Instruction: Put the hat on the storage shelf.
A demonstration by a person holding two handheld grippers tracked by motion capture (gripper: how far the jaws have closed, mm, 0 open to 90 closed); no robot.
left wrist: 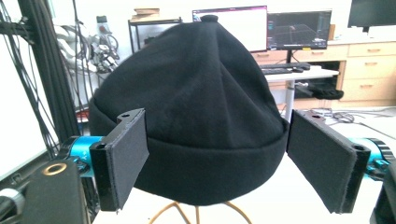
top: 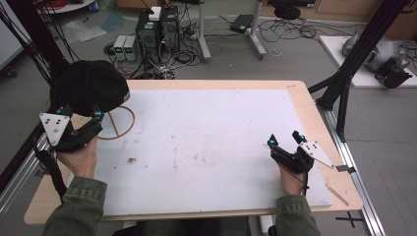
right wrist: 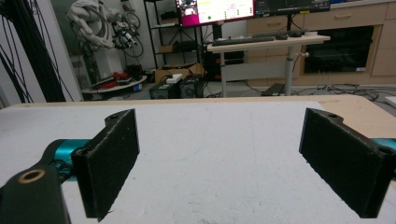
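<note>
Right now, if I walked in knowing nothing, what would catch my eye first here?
Probably the black hat perched on a wooden stand at the table's far left corner. The left gripper sits right at it, jaws open on either side of the brim. Across the white table, the right gripper rests open near the right edge.

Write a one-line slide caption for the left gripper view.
Open left gripper facing a black beanie perched on a wooden stand, monitors behind.

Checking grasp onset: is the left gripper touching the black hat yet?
Cannot tell. In the left gripper view the left gripper has its jaws spread wide on either side of the black hat, their pads overlapping its brim, so no gap or contact shows.
</note>
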